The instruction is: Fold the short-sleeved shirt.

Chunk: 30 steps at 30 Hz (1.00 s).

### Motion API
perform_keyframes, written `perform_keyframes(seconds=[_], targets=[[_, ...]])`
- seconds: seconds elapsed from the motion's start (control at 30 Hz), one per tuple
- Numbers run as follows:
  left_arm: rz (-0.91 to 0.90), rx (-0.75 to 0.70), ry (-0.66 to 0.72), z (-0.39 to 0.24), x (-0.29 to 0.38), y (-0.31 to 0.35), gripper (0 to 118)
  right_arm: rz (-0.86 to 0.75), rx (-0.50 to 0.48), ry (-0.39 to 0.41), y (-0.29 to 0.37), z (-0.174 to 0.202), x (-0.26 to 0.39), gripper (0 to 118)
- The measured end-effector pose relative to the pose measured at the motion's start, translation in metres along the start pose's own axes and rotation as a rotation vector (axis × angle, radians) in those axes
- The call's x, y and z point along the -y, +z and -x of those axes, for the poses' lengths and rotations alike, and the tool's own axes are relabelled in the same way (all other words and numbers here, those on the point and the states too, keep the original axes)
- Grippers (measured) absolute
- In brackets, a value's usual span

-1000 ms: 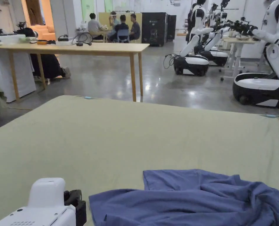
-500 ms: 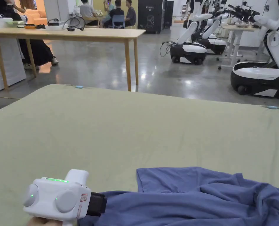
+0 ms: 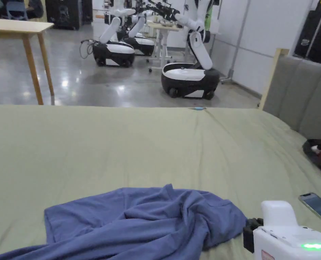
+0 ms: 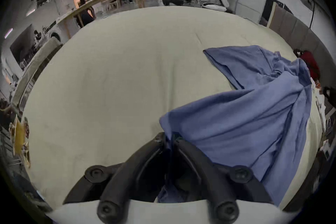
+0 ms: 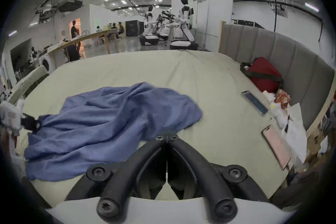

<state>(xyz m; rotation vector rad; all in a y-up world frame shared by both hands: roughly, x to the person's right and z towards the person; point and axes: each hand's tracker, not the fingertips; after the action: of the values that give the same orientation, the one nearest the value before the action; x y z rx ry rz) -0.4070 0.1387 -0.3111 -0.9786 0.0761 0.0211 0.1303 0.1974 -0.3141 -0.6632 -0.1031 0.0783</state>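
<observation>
Head view shows 1 blue shirt crumpled on the green bed sheet. At the shirt's left edge, the left gripper has its jaws clenched on a fabric corner, likely to pull it flat. At the shirt's right edge, the right gripper sits with jaws closed and nothing between them. Right of the shirt lie 2 phones.

A robotics lab is indicated: wheeled white robots are parked at 12 o'clock on a polished concrete floor, beside a wooden workbench at 10 o'clock.
</observation>
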Motion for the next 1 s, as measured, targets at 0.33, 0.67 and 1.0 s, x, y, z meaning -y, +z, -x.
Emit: perform_keyframes(seconds=[0.33, 0.67, 1.0], targets=[[0.011, 0.032, 0.037, 0.001, 0.002, 0.0, 3, 0.327, -0.086, -0.061, -0.142, -0.046, -0.048, 116], [0.03, 0.027, 0.034, -0.005, -0.004, 0.005, 3, 0.265, -0.127, 0.061, -0.158, -0.025, -0.042, 4], [-0.204, -0.043, 0.085, 0.028, -0.043, 0.123, 3, 0.032, -0.169, 0.006, -0.012, -0.061, -0.112, 4]])
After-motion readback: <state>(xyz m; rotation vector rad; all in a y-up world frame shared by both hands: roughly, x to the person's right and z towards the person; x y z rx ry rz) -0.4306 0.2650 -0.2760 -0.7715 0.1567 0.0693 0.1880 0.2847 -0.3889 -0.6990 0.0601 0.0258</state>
